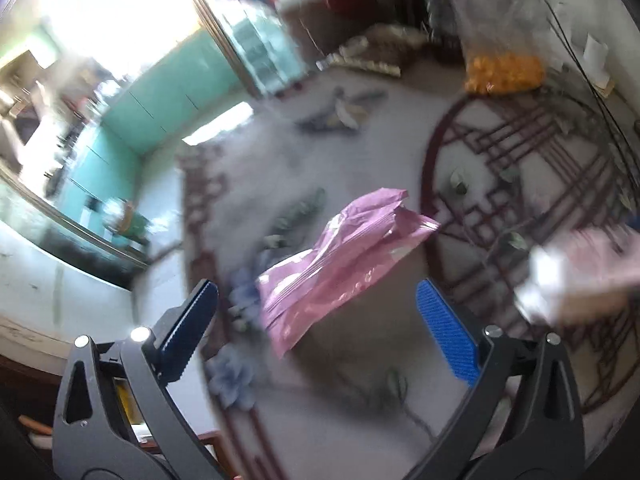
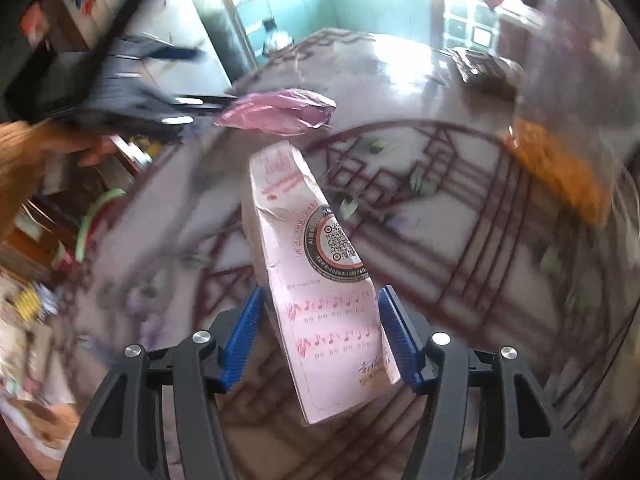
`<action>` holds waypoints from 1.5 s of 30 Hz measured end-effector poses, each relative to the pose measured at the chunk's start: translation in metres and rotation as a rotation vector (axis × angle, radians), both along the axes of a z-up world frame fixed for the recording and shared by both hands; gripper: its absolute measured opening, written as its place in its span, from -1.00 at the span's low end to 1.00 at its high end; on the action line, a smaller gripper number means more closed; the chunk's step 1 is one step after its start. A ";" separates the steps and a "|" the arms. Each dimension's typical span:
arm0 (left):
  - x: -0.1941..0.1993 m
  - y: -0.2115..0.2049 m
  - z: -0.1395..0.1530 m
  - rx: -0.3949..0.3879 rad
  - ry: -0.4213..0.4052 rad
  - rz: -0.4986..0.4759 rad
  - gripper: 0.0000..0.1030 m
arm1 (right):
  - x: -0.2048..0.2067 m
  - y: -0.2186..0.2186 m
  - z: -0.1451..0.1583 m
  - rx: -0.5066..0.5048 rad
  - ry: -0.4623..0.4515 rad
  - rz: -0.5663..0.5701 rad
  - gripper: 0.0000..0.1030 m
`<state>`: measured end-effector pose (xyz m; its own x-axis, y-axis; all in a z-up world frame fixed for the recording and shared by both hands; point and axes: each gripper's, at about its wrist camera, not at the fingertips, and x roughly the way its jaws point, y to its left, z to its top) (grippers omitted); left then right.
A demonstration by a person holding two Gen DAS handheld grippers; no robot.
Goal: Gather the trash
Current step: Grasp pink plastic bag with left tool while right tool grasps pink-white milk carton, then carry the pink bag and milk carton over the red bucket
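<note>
A crumpled pink plastic wrapper (image 1: 340, 256) is in the air between the wide-apart fingers of my left gripper (image 1: 320, 320), above the patterned table; neither pad touches it. In the right wrist view the same wrapper (image 2: 280, 110) hangs just off the tips of the left gripper (image 2: 200, 104), above the table's far left. My right gripper (image 2: 320, 332) is shut on a pale pink carton (image 2: 316, 264) with a QR code and red music notes, held above the table. The carton also shows blurred at the right of the left wrist view (image 1: 576, 268).
The round table (image 1: 360, 152) has a dark red lattice pattern. A clear bag of orange snacks (image 1: 504, 68) stands at its far side, with a woven brown item (image 1: 376, 52) beside it. Small leaves and scraps (image 1: 460, 184) lie scattered. Cluttered shelves (image 2: 36, 240) are left of the table.
</note>
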<state>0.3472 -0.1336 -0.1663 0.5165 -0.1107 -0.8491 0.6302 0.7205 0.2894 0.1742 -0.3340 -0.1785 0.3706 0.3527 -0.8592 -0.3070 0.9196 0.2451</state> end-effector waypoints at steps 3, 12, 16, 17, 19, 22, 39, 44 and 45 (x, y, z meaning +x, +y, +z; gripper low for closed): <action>0.030 -0.006 -0.024 -0.015 0.083 0.016 0.90 | -0.019 -0.009 0.002 0.084 0.016 -0.043 0.10; 0.053 -0.020 -0.066 -0.059 0.219 0.088 0.48 | -0.036 -0.015 0.011 0.178 0.016 -0.135 0.10; 0.043 -0.016 -0.060 -0.123 0.232 0.131 -0.38 | -0.032 -0.011 0.008 0.196 0.018 -0.155 0.10; 0.037 -0.014 -0.058 -0.139 0.235 0.138 -0.47 | -0.032 -0.008 0.008 0.201 0.018 -0.160 0.10; 0.022 -0.006 -0.048 -0.191 0.226 0.157 -0.54 | -0.035 -0.001 0.013 0.200 0.008 -0.165 0.10; -0.013 0.010 -0.026 -0.277 0.194 0.186 -0.59 | -0.040 0.009 0.021 0.207 -0.013 -0.185 0.10; -0.204 0.135 0.044 -0.503 0.135 0.509 -0.58 | -0.080 0.122 0.080 0.018 -0.164 -0.249 0.10; -0.221 0.167 0.055 -0.528 0.116 0.540 -0.58 | -0.086 0.164 0.089 -0.013 -0.184 -0.221 0.09; -0.223 0.175 0.057 -0.532 0.109 0.544 -0.58 | -0.086 0.172 0.090 -0.015 -0.186 -0.216 0.09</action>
<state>0.1237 0.0411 -0.1091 0.5317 -0.2727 -0.8018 0.1522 0.9621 -0.2263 0.0886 -0.1621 -0.0886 0.5878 0.2362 -0.7737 -0.1422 0.9717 0.1887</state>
